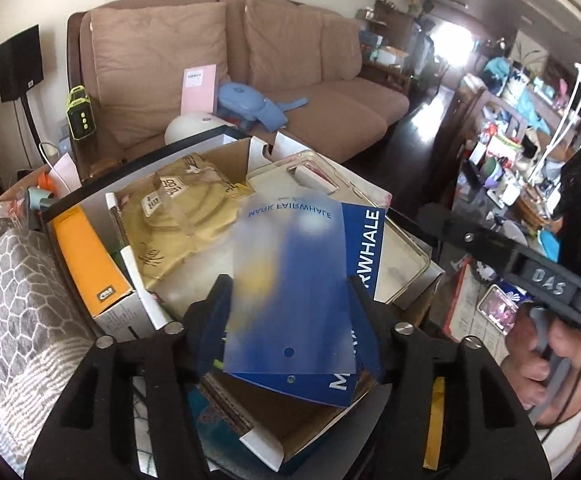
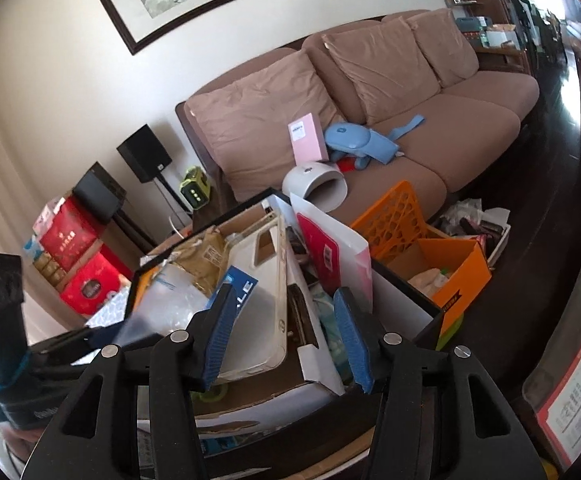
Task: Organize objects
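A blue "MARK FAIRWHALE" package (image 1: 290,280) in a frosted plastic sleeve lies on top of the pile in a cardboard box (image 1: 258,440). My left gripper (image 1: 288,296) stands open around it, one finger at each side edge of the sleeve. Under the package lie a clear phone case (image 1: 394,256) and a tan paper bag (image 1: 182,216). In the right wrist view my right gripper (image 2: 282,320) is open above the same box, over the phone case (image 2: 262,280), with nothing between its blue pads (image 2: 220,332). The blue package (image 2: 242,284) shows just left of it.
An orange carton (image 1: 86,260) and a grey patterned tissue box (image 1: 10,300) crowd the box's left side. A pink-and-white bag (image 2: 330,248) stands at its right wall. An orange crate (image 2: 394,212) and orange box (image 2: 458,276) sit beyond, before the brown sofa (image 2: 450,128).
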